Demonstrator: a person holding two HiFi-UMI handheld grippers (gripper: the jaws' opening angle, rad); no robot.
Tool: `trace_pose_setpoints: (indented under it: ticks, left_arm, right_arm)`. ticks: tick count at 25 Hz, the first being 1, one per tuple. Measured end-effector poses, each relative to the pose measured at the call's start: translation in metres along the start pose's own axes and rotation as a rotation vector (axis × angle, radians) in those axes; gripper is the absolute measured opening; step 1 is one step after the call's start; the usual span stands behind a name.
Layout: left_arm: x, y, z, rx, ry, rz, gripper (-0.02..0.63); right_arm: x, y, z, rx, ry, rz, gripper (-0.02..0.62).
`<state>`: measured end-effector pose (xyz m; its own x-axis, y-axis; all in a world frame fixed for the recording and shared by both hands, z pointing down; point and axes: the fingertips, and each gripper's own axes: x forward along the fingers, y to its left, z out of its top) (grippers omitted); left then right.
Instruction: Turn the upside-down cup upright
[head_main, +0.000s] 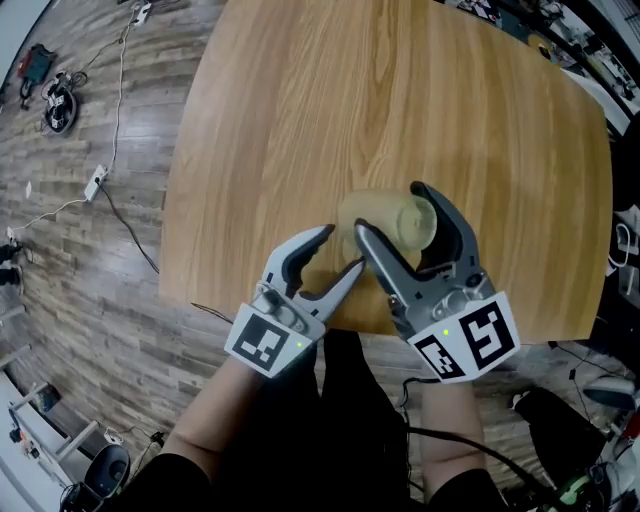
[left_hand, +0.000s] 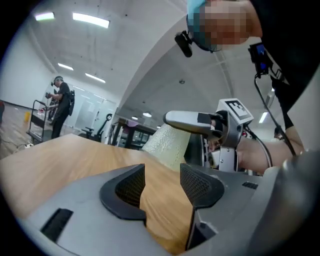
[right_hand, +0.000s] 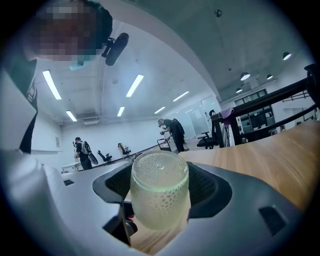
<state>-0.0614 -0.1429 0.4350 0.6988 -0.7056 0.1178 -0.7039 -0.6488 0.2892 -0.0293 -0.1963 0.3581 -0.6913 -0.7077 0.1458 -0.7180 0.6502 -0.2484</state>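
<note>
Pale yellow-green, pebbled and translucent: the cup (head_main: 385, 218), clenched between the pads of the right tongs (head_main: 390, 208) over the near part of the tabletop (head_main: 300, 100). Tipped well over on its side in the head view, one round end turned toward the tabletop's right side. Seen along the right tongs' own jaws, pressed on both flanks by the ribbed pads, a round dimpled face uppermost. Whether mouth or base, impossible to tell.

Left tongs (head_main: 342, 249) released, jaws spread wide, only wood grain showing between them. Held over the tabletop's near edge, just beside the right tongs, tips aimed toward the cup without touching it. From the left gripper view, cup tilted beneath one grey jaw of the right tongs, lower end close to the tabletop; contact or gap, not clear.

Off the tabletop's left side, a wood-plank floor (head_main: 60, 300) with a white power strip (head_main: 95, 183). Far beyond the tabletop, in the gripper views: a person (left_hand: 61, 107) by a trolley (left_hand: 37, 122), a second person (right_hand: 172, 131), a third person (right_hand: 82, 152), a black office chair (right_hand: 206, 140), strip lights (right_hand: 135, 85) on the ceiling.
</note>
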Motion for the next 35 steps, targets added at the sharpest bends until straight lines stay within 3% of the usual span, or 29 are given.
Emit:
trace_pose_setpoints:
  ticks: [4, 10, 14, 17, 30, 35]
  left_arm:
    - [0.013, -0.020, 0.013, -0.059, -0.053, -0.101, 0.211]
    - [0.013, -0.036, 0.003, -0.086, -0.072, -0.176, 0.123]
    - [0.013, -0.045, 0.000, -0.063, -0.076, -0.217, 0.086]
    - [0.018, -0.051, -0.002, -0.031, -0.061, -0.224, 0.076]
    - [0.021, -0.050, -0.016, 0.009, 0.012, -0.179, 0.020]
    - [0.023, -0.046, -0.028, 0.037, 0.067, -0.148, 0.020]
  right_arm:
    - [-0.012, -0.001, 0.006, 0.005, -0.019, 0.032, 0.318]
    - [-0.023, -0.009, -0.007, 0.103, -0.035, 0.073, 0.318]
    - [-0.029, -0.018, -0.012, 0.220, -0.062, 0.130, 0.318]
    - [-0.033, -0.028, -0.014, 0.259, -0.079, 0.127, 0.318]
    - [-0.034, -0.047, -0.030, 0.150, -0.039, 0.000, 0.318]
    - [-0.032, -0.041, -0.037, 0.032, 0.000, -0.029, 0.317]
